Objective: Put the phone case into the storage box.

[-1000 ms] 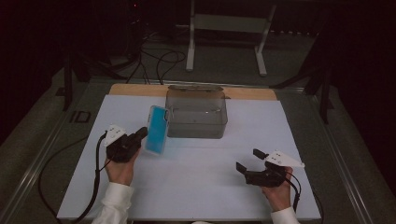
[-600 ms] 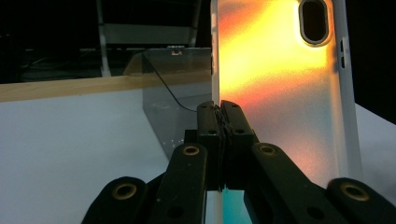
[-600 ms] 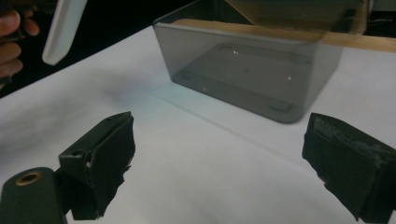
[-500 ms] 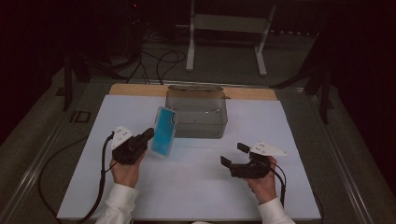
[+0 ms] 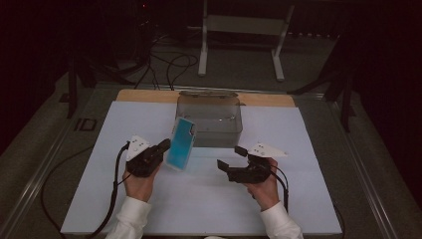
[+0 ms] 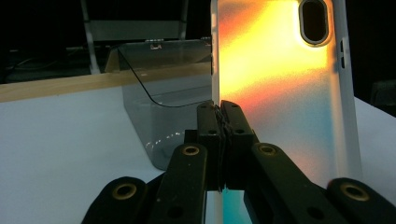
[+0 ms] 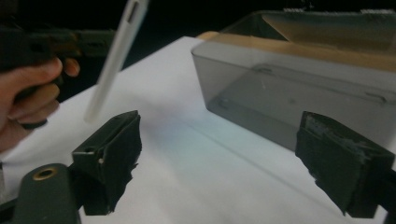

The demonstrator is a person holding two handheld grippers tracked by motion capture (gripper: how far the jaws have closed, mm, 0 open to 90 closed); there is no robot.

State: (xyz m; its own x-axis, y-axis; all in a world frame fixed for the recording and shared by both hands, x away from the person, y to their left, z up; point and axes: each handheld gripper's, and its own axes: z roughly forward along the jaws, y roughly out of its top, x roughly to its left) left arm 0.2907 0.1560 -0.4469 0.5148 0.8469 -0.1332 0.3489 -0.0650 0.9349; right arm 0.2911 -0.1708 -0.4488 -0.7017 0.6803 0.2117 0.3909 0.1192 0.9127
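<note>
**Over the white counter: phone case pinched upright, second tongs spread**

Near the counter's middle, high view: left tongs (image 5: 161,148) hold a flat turquoise phone case with a pale rim (image 5: 181,144). Case is off the white paper-covered counter (image 5: 99,199), standing on its long axis and tilted, top leaning toward the box. Its upper end overlaps the front left corner of the smoky transparent plastic box (image 5: 211,119); whether they touch cannot be told from above.

Left gripper view: left tongs (image 6: 220,109) pressed together on the case's white edge, jaws meeting with only the rim between them. Phone case (image 6: 280,84) fills the right half, its surface shimmering orange to teal, with an oval camera cut-out near the top. Box (image 6: 159,116) sits behind and left, rim curved, on the counter (image 6: 56,140).

Right tongs (image 5: 230,158) lie low over the counter, right of the case and apart from it, in front of the box, pointing left. Right gripper view: right tongs (image 7: 219,163) spread wide, nothing between the jaws. Beyond them the case (image 7: 114,58) shows edge-on, slanted, with the person's left hand (image 7: 28,93) at the far left. Box (image 7: 289,93) to the right, apparently empty.
</note>
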